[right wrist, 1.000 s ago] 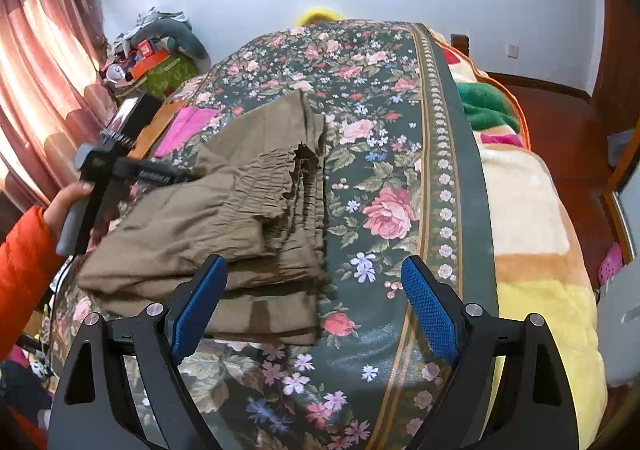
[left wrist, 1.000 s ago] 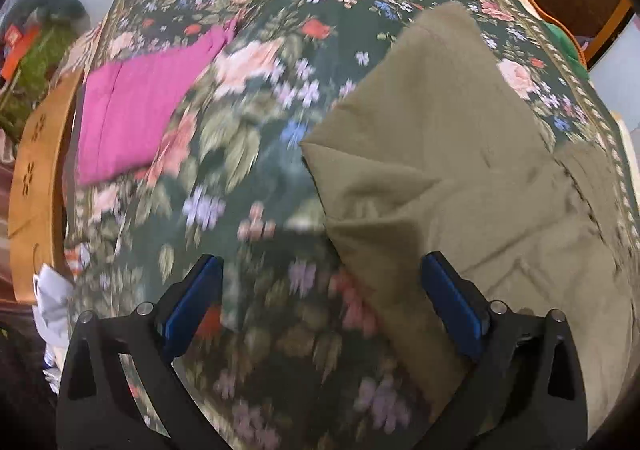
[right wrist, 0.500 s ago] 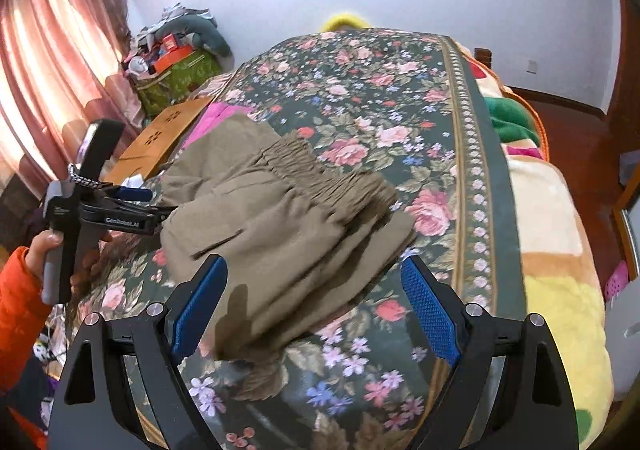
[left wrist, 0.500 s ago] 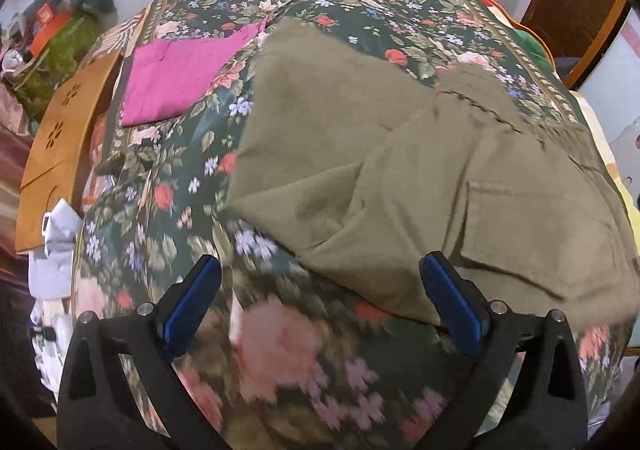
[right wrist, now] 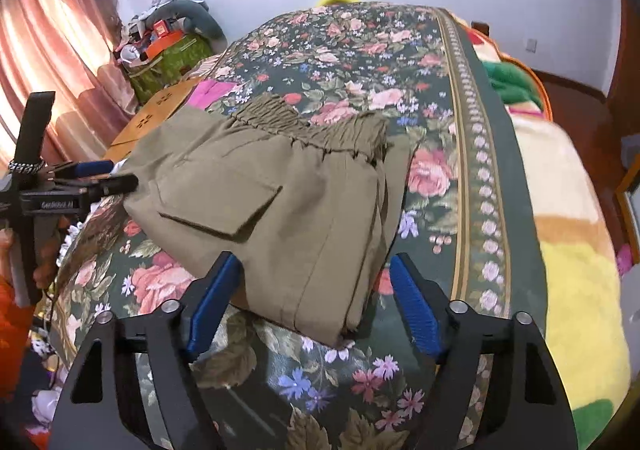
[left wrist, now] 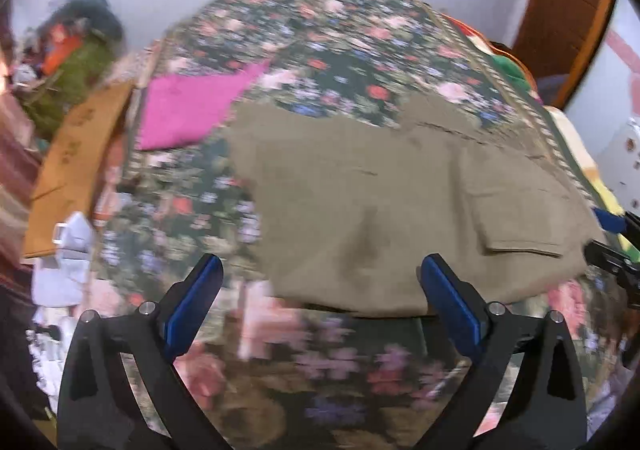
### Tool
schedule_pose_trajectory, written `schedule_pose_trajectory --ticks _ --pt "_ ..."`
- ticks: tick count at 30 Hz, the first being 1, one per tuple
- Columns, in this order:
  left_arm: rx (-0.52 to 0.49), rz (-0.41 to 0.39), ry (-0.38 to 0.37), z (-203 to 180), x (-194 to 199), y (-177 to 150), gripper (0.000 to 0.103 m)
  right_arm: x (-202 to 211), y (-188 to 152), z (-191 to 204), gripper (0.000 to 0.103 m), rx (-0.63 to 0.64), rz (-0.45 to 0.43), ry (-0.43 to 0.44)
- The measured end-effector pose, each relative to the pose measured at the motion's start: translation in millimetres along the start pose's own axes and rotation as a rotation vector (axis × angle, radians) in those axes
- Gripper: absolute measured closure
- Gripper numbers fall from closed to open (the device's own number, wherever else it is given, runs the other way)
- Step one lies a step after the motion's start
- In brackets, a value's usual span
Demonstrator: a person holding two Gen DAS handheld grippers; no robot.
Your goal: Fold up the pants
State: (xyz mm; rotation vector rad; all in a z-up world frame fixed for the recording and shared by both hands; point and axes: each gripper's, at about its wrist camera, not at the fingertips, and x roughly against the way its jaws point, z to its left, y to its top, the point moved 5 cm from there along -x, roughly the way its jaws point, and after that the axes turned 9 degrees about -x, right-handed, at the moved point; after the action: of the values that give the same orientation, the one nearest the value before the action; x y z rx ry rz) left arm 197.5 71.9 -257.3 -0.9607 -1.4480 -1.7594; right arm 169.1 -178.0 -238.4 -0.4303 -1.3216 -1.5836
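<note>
The olive-brown pants (right wrist: 280, 201) lie folded in a compact stack on the floral bedspread (right wrist: 360, 41), elastic waistband at the far side, a pocket flap on top. They also show in the left wrist view (left wrist: 400, 201). My left gripper (left wrist: 320, 298) is open and empty, just short of the stack's near edge. It also shows in the right wrist view (right wrist: 96, 175), at the stack's left corner. My right gripper (right wrist: 314, 298) is open and empty, its blue pads either side of the stack's near corner. Its tip shows in the left wrist view (left wrist: 612, 234) at the right edge.
A folded pink cloth (left wrist: 188, 109) lies on the bed beyond the pants. A wooden board (left wrist: 76, 165) stands along the bed's left side. A cluttered green box (right wrist: 164, 57) sits by the curtains. A yellow and green blanket (right wrist: 568, 230) covers the bed's right side.
Both grippers pulled back from the pants toward the near edge of the bed. The stack lies flatter and more compact, with the pocket flap on top.
</note>
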Motion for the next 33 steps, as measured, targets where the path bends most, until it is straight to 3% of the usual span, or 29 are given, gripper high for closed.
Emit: schedule_pose_trajectory --ticks 4,6,10,18,21,24,28,31,33 --pt "0.011 0.036 0.019 19 -12 -5 0.003 -6 -9 -1 0.048 0.003 0.019 0.007" --pt "0.01 0.058 0.06 26 -19 -9 0.004 -7 -10 0 0.049 0.016 0.012 -0.002" --pt "0.059 0.069 0.005 34 -29 -18 0.004 -5 -11 2 0.051 0.048 0.009 -0.014" --pt "0.076 0.069 0.044 47 -24 -30 0.004 -4 -10 -1 0.053 0.055 0.005 -0.017" --pt "0.05 0.068 0.095 49 -19 -32 0.004 -4 -9 -3 0.053 0.044 0.001 -0.02" --pt "0.015 0.093 0.193 59 -18 -38 0.005 -3 -7 -7 0.054 0.04 -0.003 -0.047" --pt "0.077 0.112 0.145 78 -16 -45 0.01 5 -5 -14 0.054 0.003 -0.003 -0.028" --pt "0.079 0.058 0.127 78 -2 -33 0.01 12 2 -16 0.054 -0.003 -0.025 -0.038" --pt "0.079 0.01 0.069 73 5 -17 0.01 16 9 -18 0.054 -0.02 -0.045 -0.031"
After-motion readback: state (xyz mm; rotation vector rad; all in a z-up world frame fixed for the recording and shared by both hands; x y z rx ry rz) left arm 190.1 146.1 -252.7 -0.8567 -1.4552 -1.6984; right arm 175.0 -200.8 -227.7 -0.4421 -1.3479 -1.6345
